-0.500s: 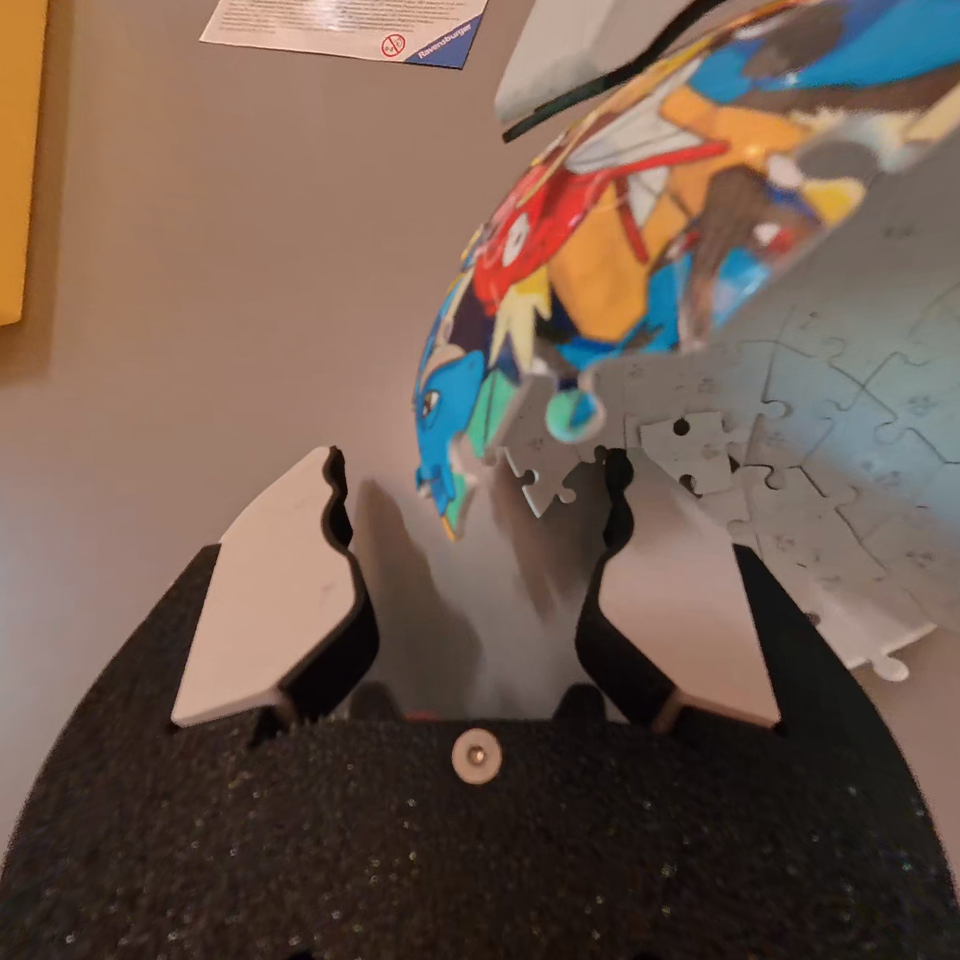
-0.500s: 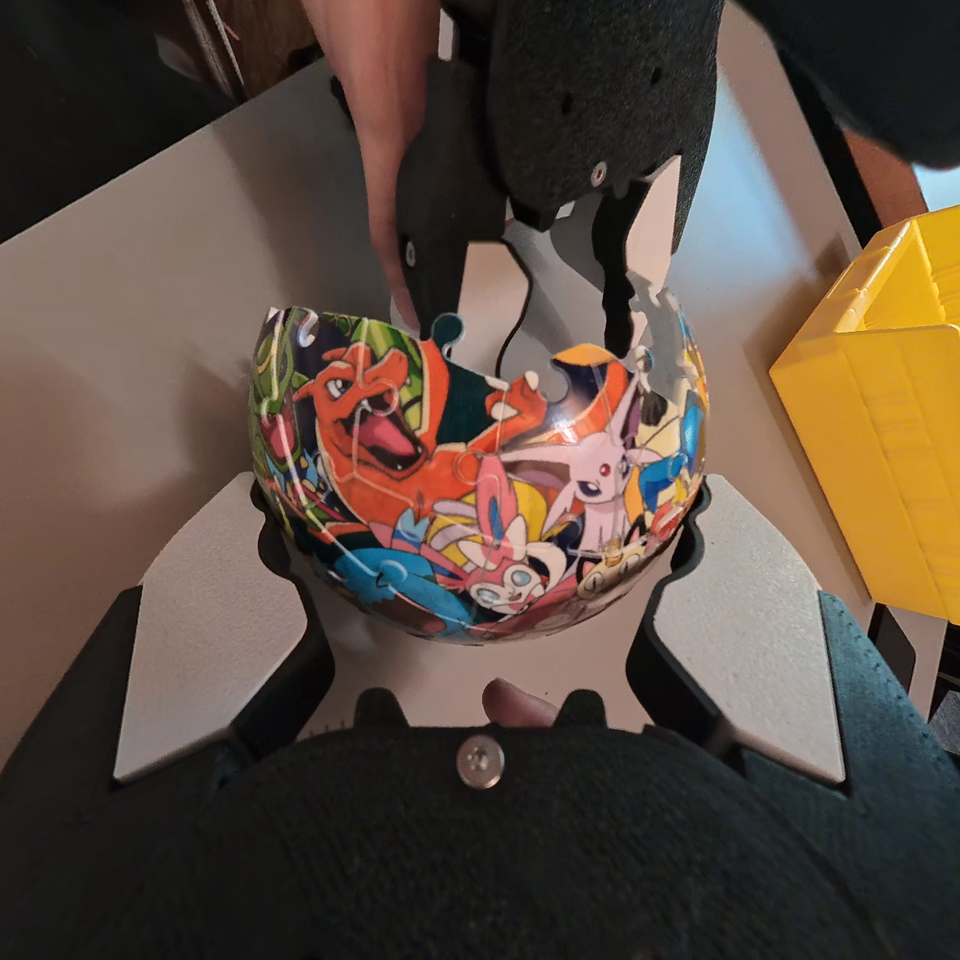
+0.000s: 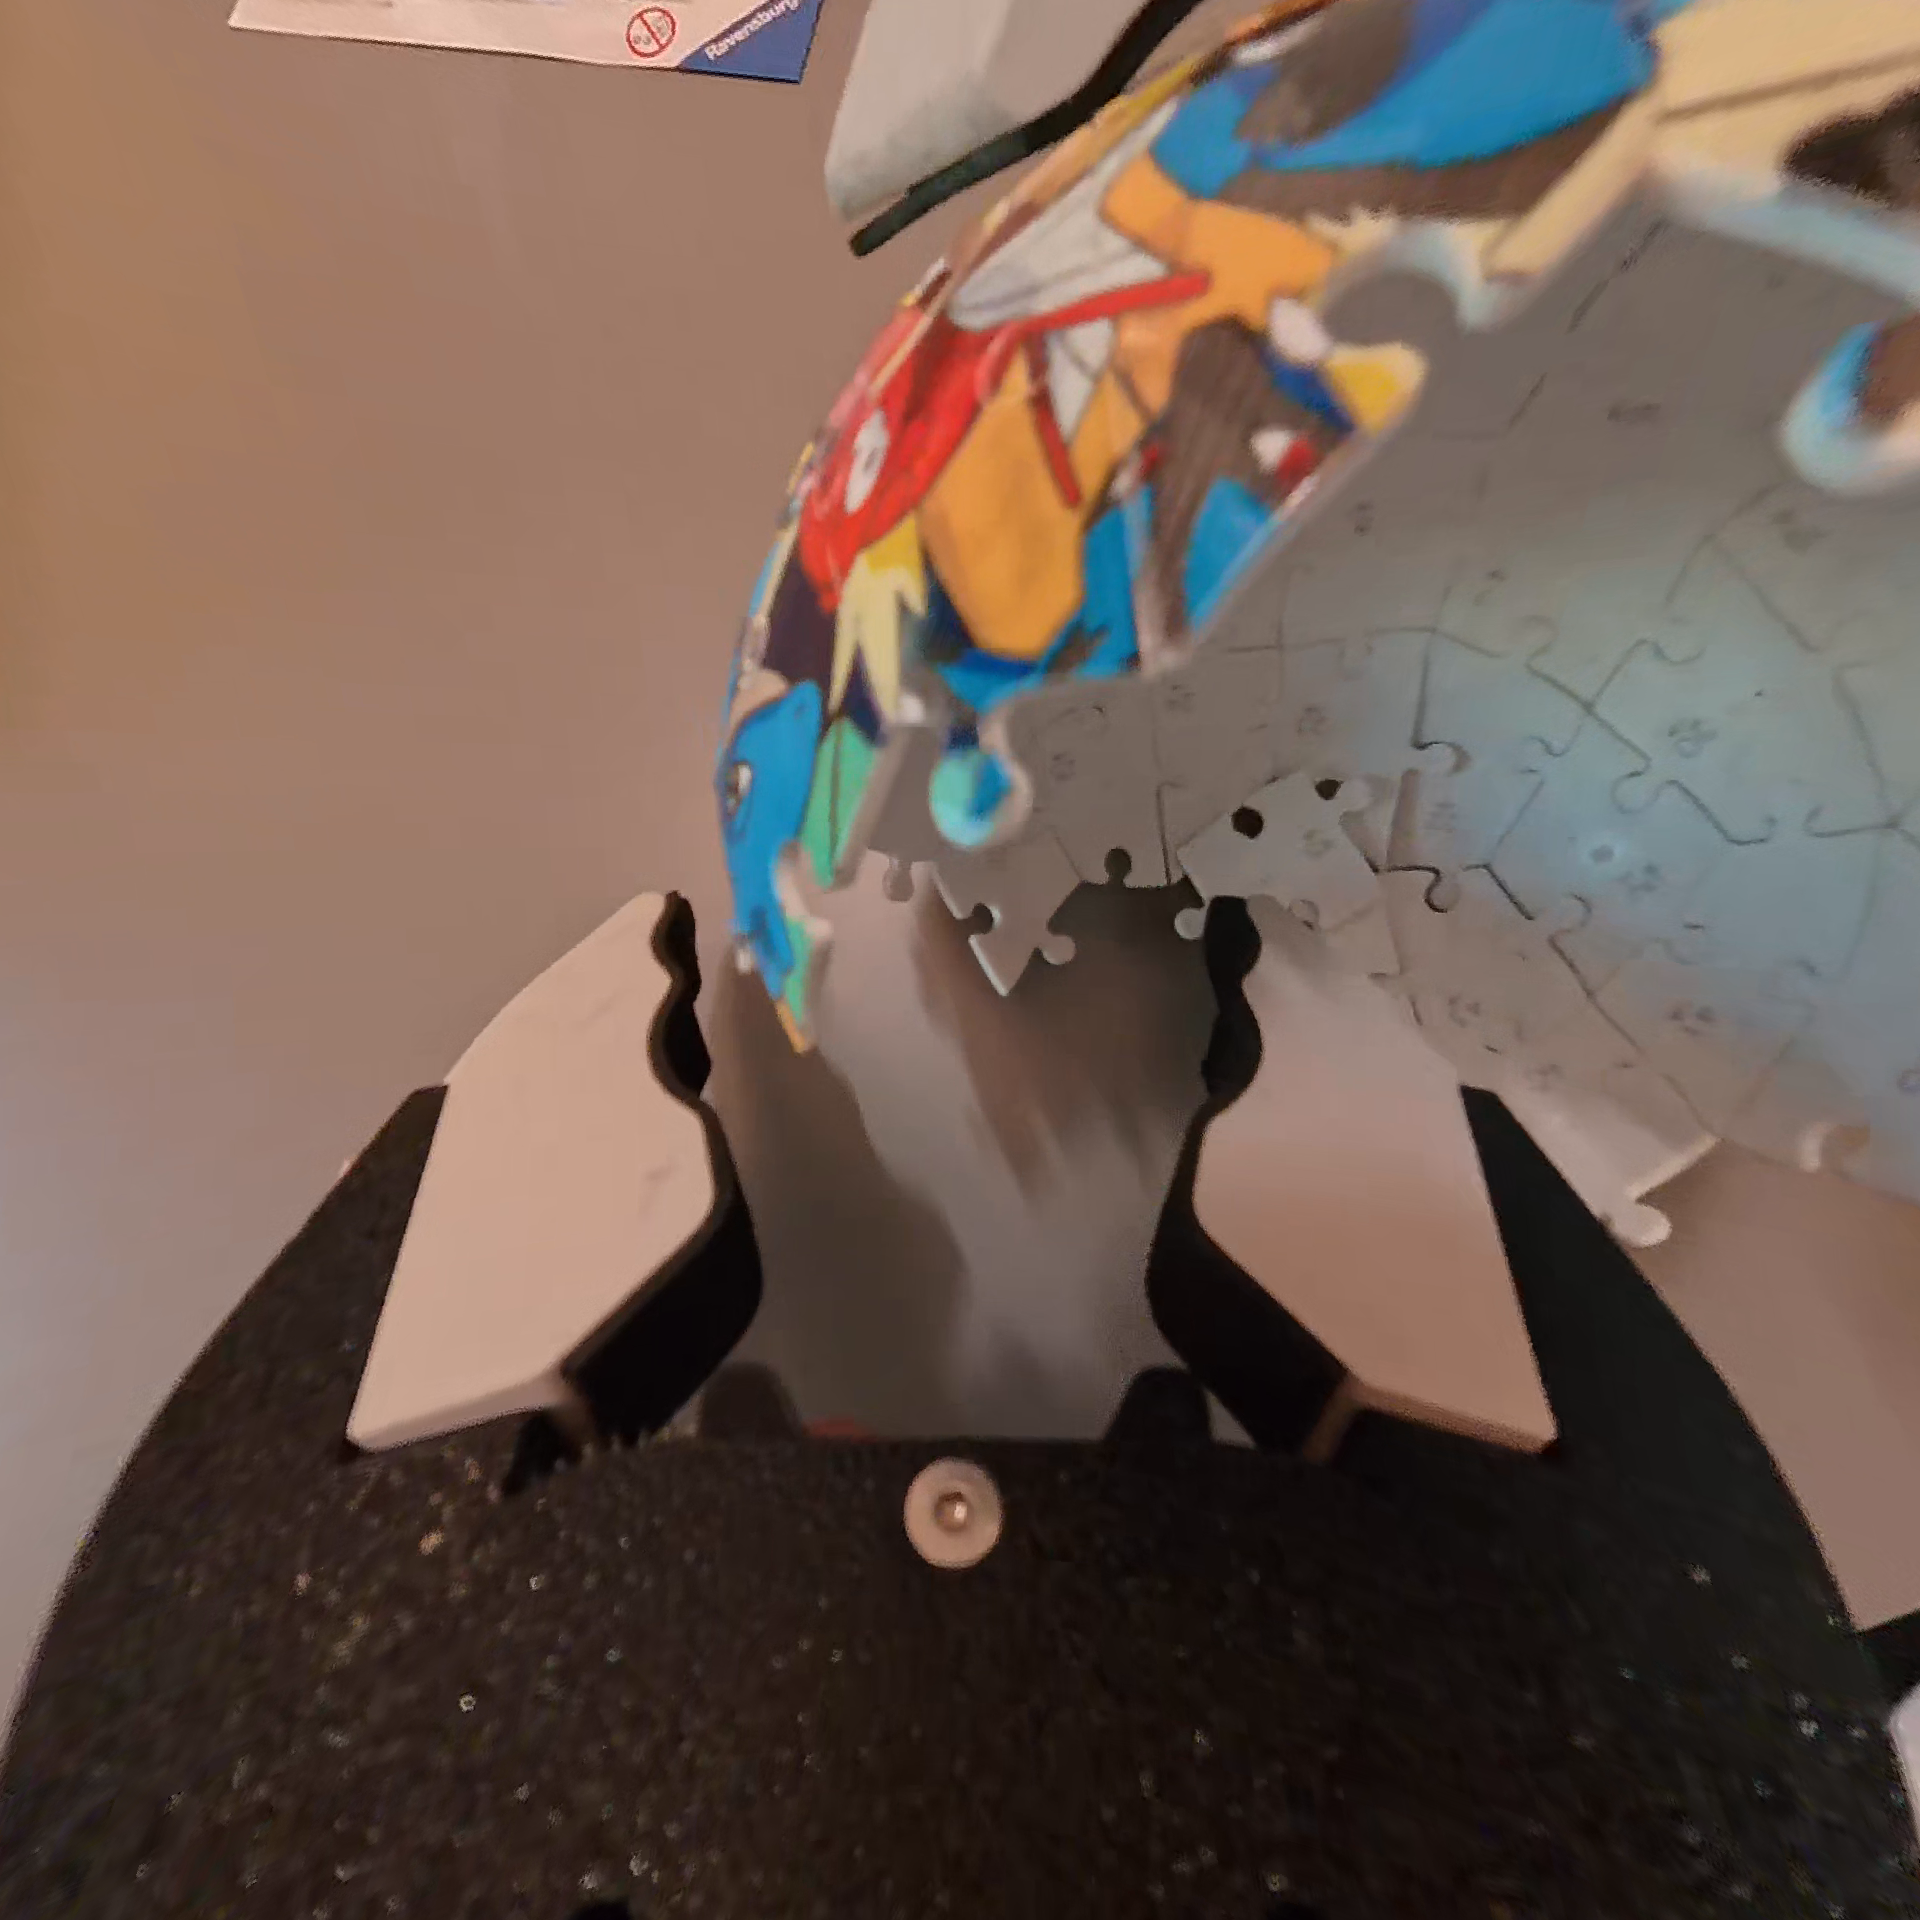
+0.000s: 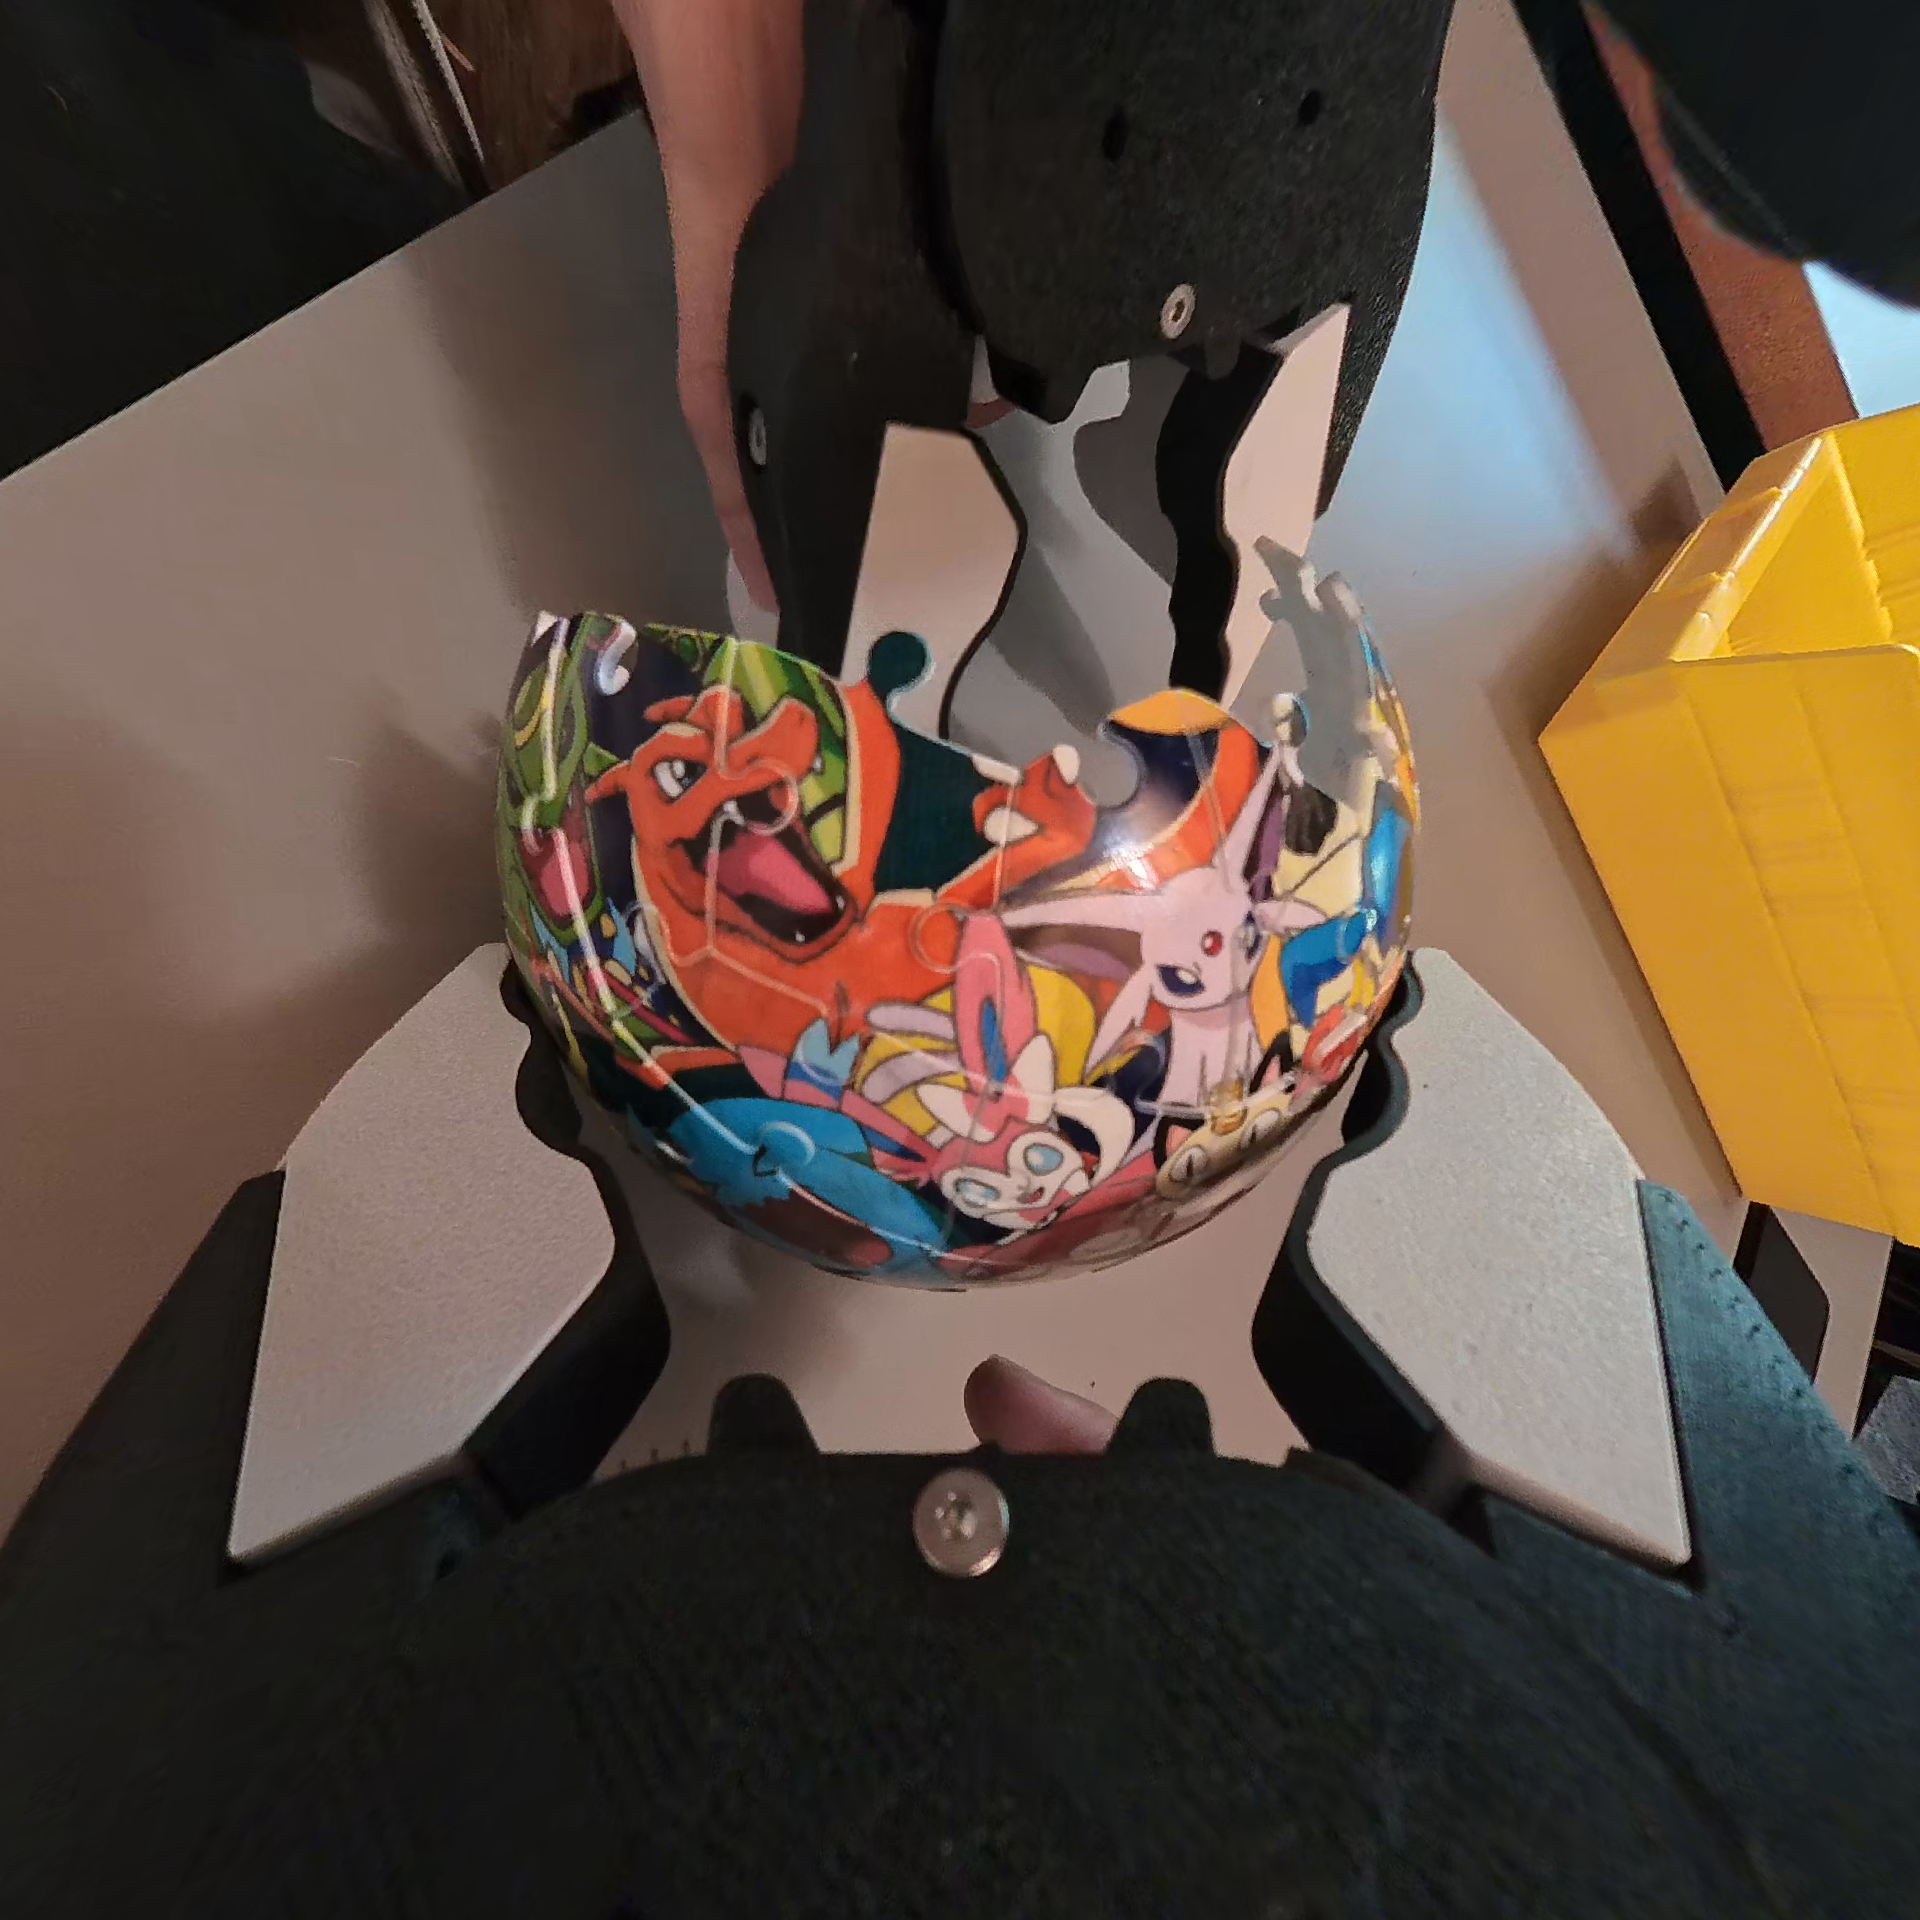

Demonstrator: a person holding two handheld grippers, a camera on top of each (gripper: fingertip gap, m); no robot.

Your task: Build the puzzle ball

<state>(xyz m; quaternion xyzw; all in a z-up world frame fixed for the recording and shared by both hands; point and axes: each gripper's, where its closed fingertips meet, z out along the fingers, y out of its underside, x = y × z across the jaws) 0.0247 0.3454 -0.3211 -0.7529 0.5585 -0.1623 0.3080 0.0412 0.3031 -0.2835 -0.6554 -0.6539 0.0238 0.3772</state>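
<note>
The puzzle ball [image 4: 790,831] is a half-built bowl with bright cartoon creatures outside and a grey inside [image 3: 1558,727]. My right gripper [image 4: 956,977] is shut on it, one finger on each side, just above the white table. One white finger [image 3: 935,114] of it shows beyond the ball in the left wrist view. A grey piece [image 4: 1311,613] stands up at the rim's far right; it also shows in the left wrist view [image 3: 1288,847]. My left gripper [image 3: 951,925] is open and empty, its fingertips at the ball's far rim. From the right wrist view it [image 4: 1003,655] reaches in from above.
A yellow box [image 4: 1745,883] stands at the table's right edge. A printed leaflet [image 3: 540,31] lies on the table [image 4: 260,623] beyond the ball. A person's hand [image 4: 717,312] holds the left gripper, and a fingertip [image 4: 1029,1413] shows behind the right one.
The left gripper has drawn back slightly from the ball's rim. The right gripper still holds the ball in the same place.
</note>
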